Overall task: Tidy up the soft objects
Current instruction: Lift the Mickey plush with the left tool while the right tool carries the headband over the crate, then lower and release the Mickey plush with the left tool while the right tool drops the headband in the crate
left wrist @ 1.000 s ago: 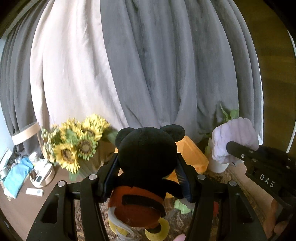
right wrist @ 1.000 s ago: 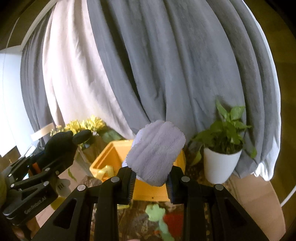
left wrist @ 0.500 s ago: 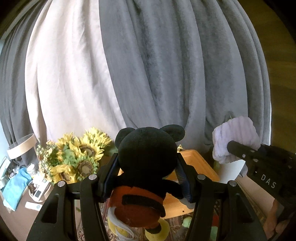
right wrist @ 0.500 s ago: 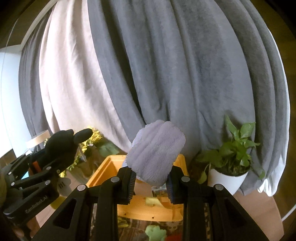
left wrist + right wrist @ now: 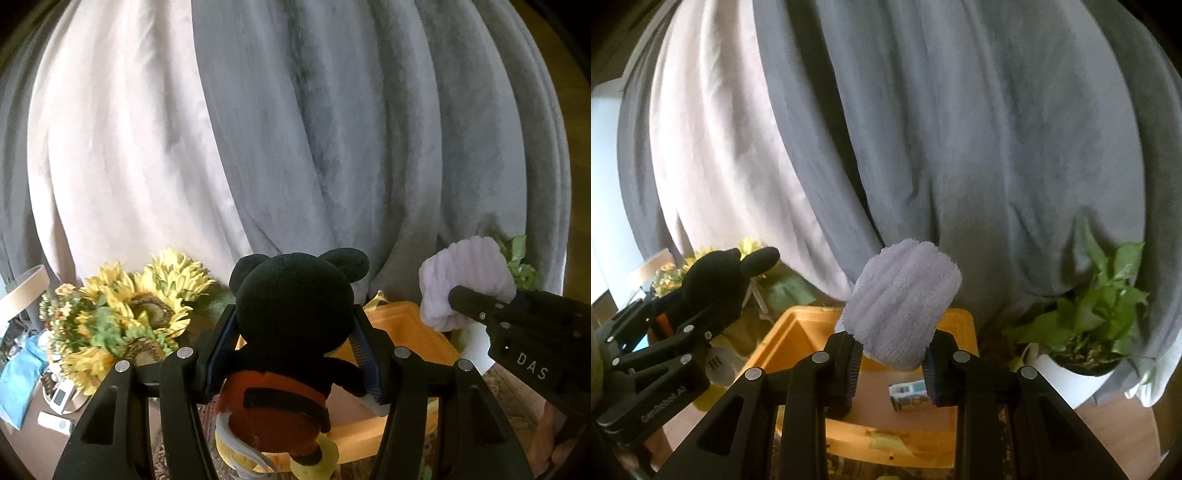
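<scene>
My left gripper (image 5: 295, 354) is shut on a black mouse plush toy (image 5: 291, 314) with red shorts and yellow shoes, held in the air over the near edge of an orange bin (image 5: 406, 325). My right gripper (image 5: 890, 362) is shut on a folded lilac fluffy cloth (image 5: 901, 306), held above the same orange bin (image 5: 798, 332). The left gripper with the plush (image 5: 713, 284) shows at the left of the right wrist view. The right gripper with the cloth (image 5: 465, 280) shows at the right of the left wrist view.
Grey and cream curtains (image 5: 960, 147) hang behind. A sunflower bouquet (image 5: 136, 314) stands to the bin's left. A green plant in a white pot (image 5: 1086, 332) stands to its right. A small picture card (image 5: 908, 393) lies in the bin. A cluttered desk (image 5: 33, 384) is far left.
Both grippers have moved forward towards the orange bin, which now sits closer and lower in both views. Both still hold their objects.
</scene>
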Motion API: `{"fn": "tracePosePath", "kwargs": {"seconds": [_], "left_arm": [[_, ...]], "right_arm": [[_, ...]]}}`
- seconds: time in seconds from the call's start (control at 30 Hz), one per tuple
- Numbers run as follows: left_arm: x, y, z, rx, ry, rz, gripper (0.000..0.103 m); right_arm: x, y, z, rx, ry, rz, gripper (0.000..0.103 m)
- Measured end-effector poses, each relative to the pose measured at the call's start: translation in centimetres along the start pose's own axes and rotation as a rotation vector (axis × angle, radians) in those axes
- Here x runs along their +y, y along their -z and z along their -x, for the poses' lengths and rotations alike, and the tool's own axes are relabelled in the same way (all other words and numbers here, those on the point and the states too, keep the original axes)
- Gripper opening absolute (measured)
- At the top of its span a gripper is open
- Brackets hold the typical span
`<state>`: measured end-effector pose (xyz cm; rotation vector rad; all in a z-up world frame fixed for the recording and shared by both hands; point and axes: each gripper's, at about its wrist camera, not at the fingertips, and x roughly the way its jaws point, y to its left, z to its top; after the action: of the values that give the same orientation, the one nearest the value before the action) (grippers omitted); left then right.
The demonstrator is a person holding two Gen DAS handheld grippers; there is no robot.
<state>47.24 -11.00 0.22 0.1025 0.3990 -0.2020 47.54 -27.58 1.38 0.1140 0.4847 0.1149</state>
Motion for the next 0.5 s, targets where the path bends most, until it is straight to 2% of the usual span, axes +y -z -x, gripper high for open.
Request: {"fn": "tracePosePath", "kwargs": {"seconds": [0.3, 0.5], "left_arm": [[0.1, 0.7, -6.2, 0.080, 0.016, -0.028, 0.059], [-0.1, 2.0, -10.4, 0.179, 0.051, -0.043, 0.059]], "right_arm": [[-1.1, 0.7, -6.1, 0.123, 0.008, -0.007, 0.029], [-1.2, 1.8, -9.5, 0.222, -0.001, 0.001, 0.029]]}}
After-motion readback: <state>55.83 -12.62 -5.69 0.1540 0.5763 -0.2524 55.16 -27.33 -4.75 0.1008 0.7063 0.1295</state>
